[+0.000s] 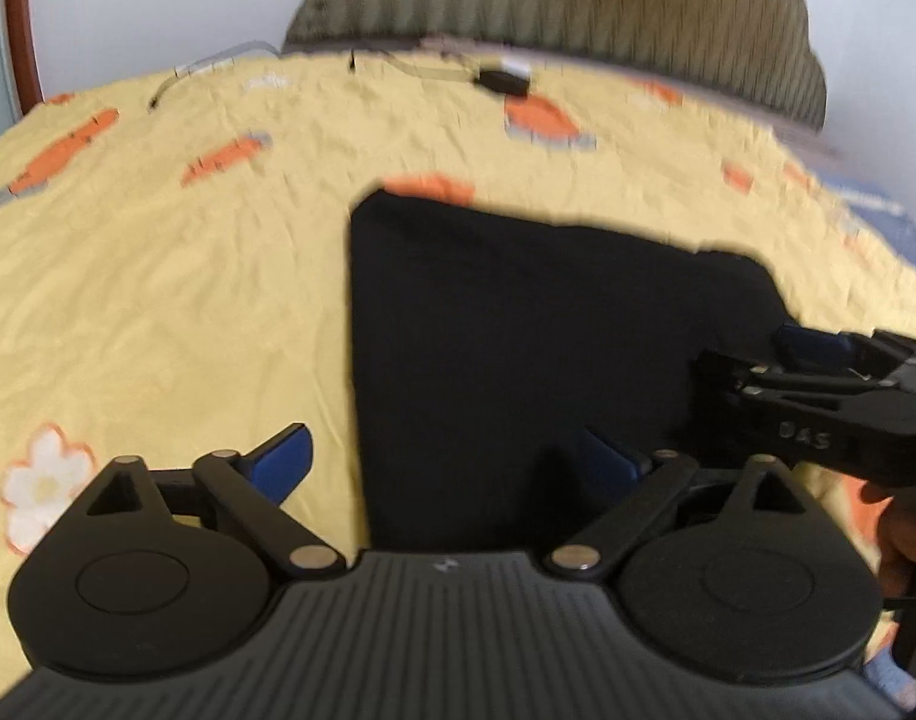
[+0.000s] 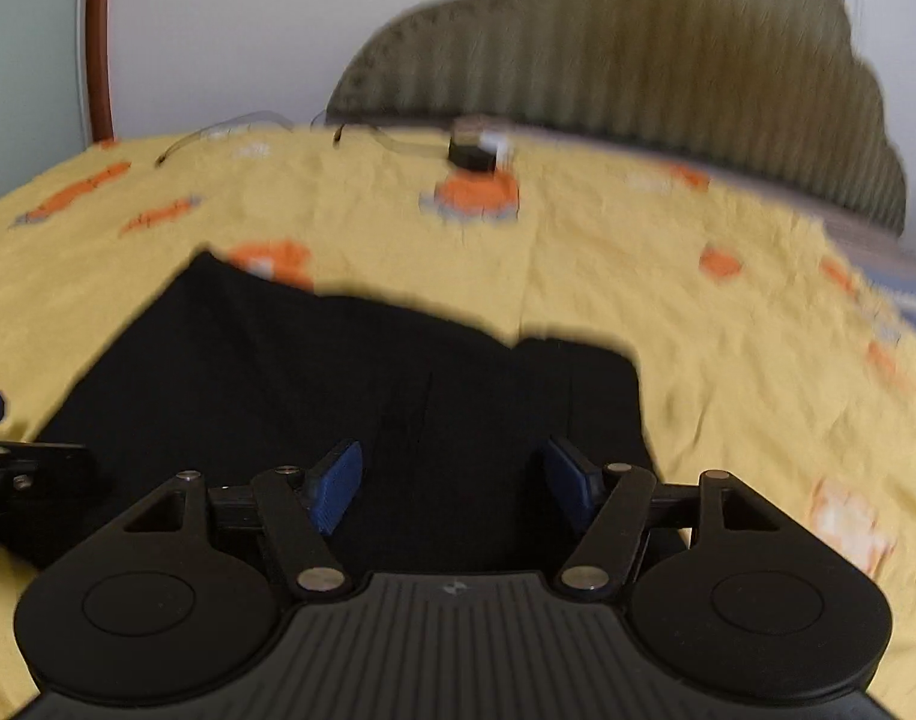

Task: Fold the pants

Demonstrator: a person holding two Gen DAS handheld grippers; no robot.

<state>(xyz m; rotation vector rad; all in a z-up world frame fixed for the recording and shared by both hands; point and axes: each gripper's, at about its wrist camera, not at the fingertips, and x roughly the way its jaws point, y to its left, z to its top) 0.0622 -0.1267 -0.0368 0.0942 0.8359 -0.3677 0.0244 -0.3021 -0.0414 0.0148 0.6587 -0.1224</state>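
Note:
The black pants (image 1: 518, 348) lie folded into a flat block on the yellow patterned bedsheet (image 1: 158, 300). My left gripper (image 1: 452, 462) is open over the block's near left edge. One blue pad (image 1: 284, 462) is above the sheet and the other is above the dark cloth, with nothing gripped. From the right wrist, the pants (image 2: 338, 384) fill the middle of the view. My right gripper (image 2: 455, 483) is open just above their near part and holds nothing. It also shows from the side as the right gripper (image 1: 758, 360) at the pants' right edge.
An olive ribbed headboard (image 1: 548, 0) stands behind the bed. A small black device (image 1: 503, 81) with a thin cable lies at the far edge of the sheet. A red-brown curved frame (image 1: 20, 30) rises at the far left. A hand (image 1: 896, 540) holds the right gripper.

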